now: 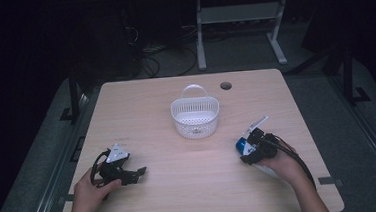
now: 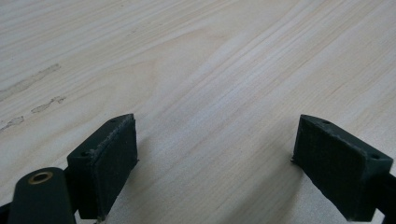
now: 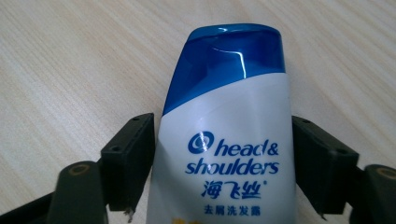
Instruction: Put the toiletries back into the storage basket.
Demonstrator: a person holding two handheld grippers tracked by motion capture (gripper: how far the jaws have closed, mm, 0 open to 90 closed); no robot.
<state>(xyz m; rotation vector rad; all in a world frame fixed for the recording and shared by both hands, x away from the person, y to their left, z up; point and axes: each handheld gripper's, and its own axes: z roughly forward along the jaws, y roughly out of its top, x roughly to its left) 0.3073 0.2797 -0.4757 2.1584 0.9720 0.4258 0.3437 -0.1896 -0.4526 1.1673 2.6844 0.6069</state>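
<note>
A white shampoo bottle (image 3: 229, 154) with a blue cap lies between the two jaws of my right gripper (image 3: 224, 161), and both jaws press its sides. From above, that bottle's blue cap (image 1: 241, 145) pokes out of the right gripper (image 1: 251, 149) at the table's right, cap toward the middle. A white slotted basket (image 1: 195, 116) with a handle stands at the table's centre back. My left gripper (image 1: 138, 172) rests near the front left, jaws spread wide over bare wood (image 2: 215, 140) with nothing between them.
The light wood table (image 1: 201, 185) has a round cable hole (image 1: 225, 86) behind the basket. A small dark item lies inside the basket. Beyond the far edge are a white desk frame (image 1: 235, 17) and cables on a dark floor.
</note>
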